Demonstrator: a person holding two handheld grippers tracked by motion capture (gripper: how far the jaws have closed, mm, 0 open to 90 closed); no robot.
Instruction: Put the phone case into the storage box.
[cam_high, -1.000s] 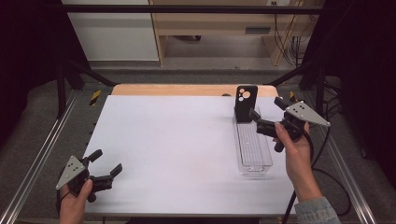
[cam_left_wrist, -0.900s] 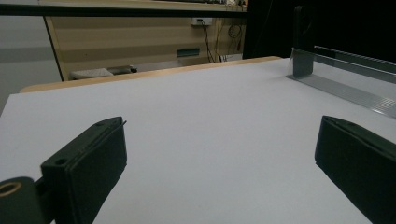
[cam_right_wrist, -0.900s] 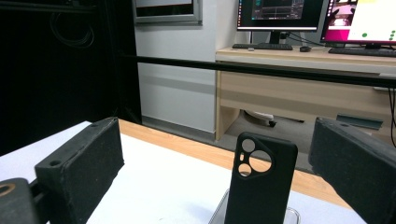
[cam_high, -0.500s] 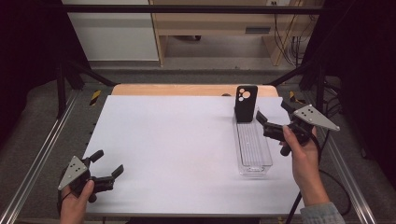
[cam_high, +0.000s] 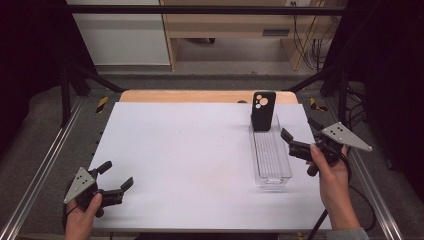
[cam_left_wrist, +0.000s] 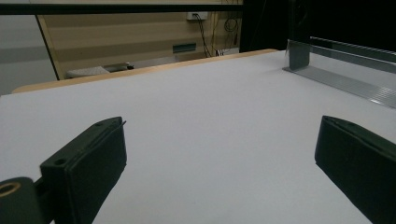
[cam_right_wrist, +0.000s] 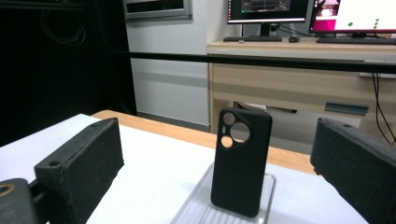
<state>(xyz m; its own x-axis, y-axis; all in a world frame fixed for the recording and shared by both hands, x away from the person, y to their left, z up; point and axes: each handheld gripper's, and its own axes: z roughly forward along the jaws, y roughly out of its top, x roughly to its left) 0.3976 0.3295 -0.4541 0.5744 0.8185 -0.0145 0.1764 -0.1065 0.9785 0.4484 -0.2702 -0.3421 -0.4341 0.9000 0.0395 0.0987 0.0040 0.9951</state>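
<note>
A black phone case (cam_high: 263, 110) stands upright in a clear tray (cam_high: 272, 172) on the white table (cam_high: 190, 160).

The clear tray (cam_left_wrist: 345, 70) runs off the right edge of the left gripper view, and its near end drops below the right gripper view's bottom edge. There the monitors (cam_right_wrist: 308, 16) are cropped at the top, their screens too small to read.
</note>
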